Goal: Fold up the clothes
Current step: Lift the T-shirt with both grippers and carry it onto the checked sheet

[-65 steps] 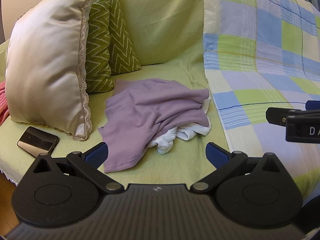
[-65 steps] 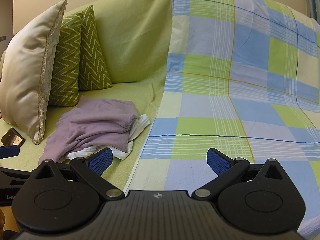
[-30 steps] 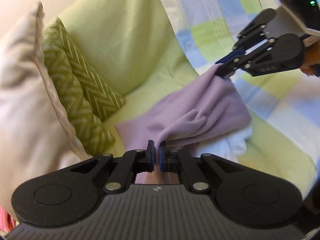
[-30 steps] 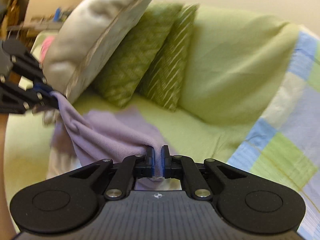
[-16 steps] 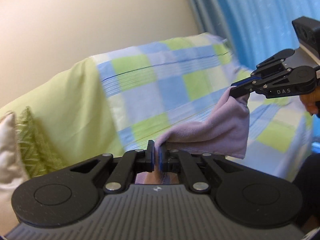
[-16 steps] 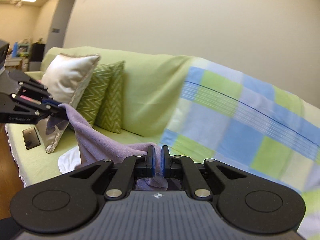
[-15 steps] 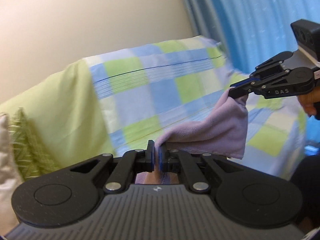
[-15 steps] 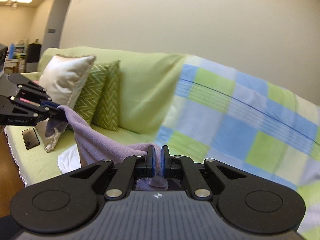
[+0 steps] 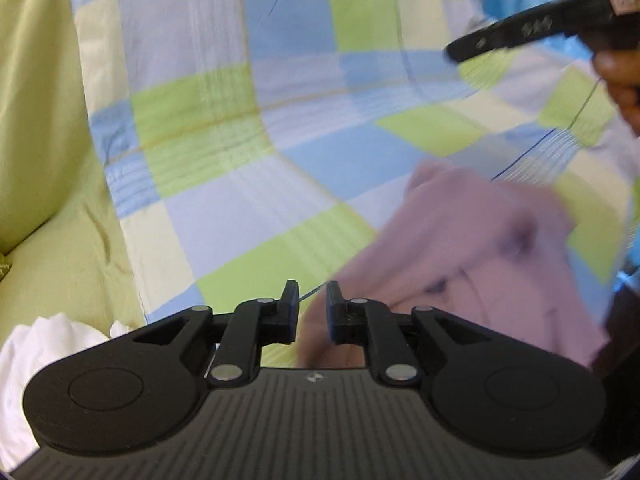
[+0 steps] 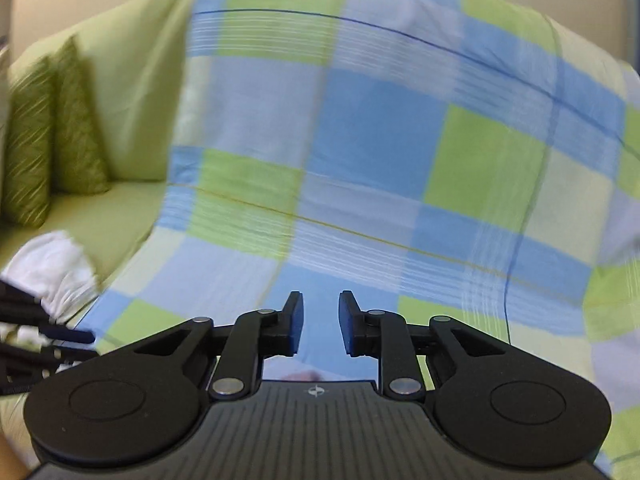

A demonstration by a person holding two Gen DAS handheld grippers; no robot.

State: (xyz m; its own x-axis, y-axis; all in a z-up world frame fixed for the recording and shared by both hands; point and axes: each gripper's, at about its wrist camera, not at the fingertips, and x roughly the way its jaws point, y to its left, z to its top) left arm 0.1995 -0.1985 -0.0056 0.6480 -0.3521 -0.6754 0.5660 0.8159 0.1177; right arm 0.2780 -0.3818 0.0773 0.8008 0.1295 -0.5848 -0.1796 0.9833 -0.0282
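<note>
The purple shirt point(image 9: 472, 264) lies in a loose, blurred heap on the checked blanket point(image 9: 280, 128) that covers the right part of the sofa point(image 9: 36, 100), near the seat's front edge. Its long axis runs slantwise from the near left, by the left gripper point(image 9: 311, 306), up toward the far right; which end is the neck or the hem cannot be told through the blur. The left gripper's jaws stand a narrow gap apart with the edge of the shirt showing behind them, and nothing is pinched between the pads. The right gripper point(image 10: 319, 322) points at the blanket's back and seat, its jaws also a narrow gap apart and empty; a sliver of purple shows just under its fingers. In the left view it hangs above the shirt at the upper right, with a hand point(image 9: 620, 76) behind it.

Half a second ago both grippers were clamped on the shirt and held it stretched in the air between them; now both have let go and it has dropped onto the blanket. A white garment point(image 10: 52, 264) sits on the green seat, left of the blanket's edge, with two zigzag cushions point(image 10: 52, 132) against the backrest beyond it.
</note>
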